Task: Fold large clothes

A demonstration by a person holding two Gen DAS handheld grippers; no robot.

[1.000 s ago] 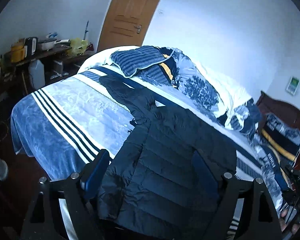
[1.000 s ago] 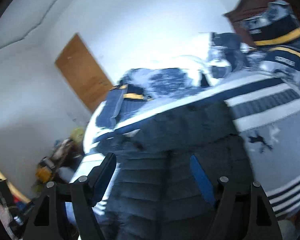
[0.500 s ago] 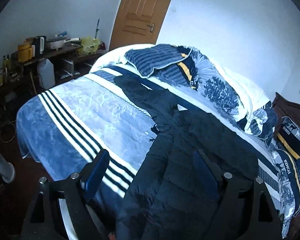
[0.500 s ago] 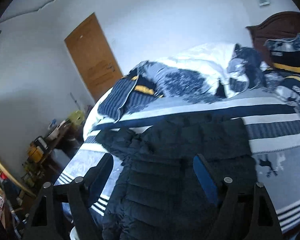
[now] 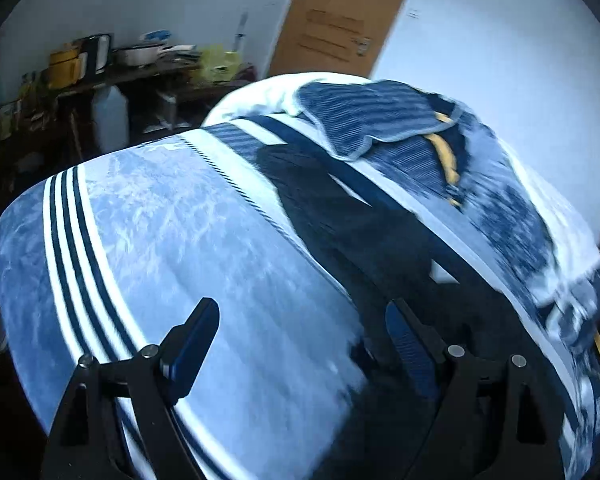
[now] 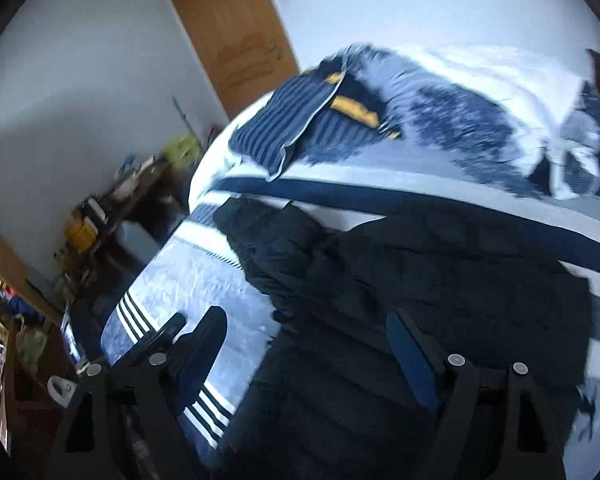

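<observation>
A dark navy quilted puffer jacket (image 6: 440,280) lies spread on a bed with a blue and white striped blanket (image 5: 188,240). One sleeve (image 5: 324,200) stretches toward the far pillows. My left gripper (image 5: 300,340) is open and empty, above the blanket just left of the jacket (image 5: 440,320). My right gripper (image 6: 304,344) is open and empty, over the jacket's left body. The left gripper's fingers (image 6: 168,332) show at the lower left of the right wrist view.
A striped pillow (image 5: 372,112) and heaped bedding (image 6: 460,120) lie at the far side of the bed. A cluttered dark table (image 5: 100,76) stands by the left wall beside a wooden door (image 5: 340,20). The bed's left edge drops to the floor.
Both grippers have swung left and moved closer to the bed. The left one now hovers over bare blanket beside the jacket. The jacket has not moved. Both stay open.
</observation>
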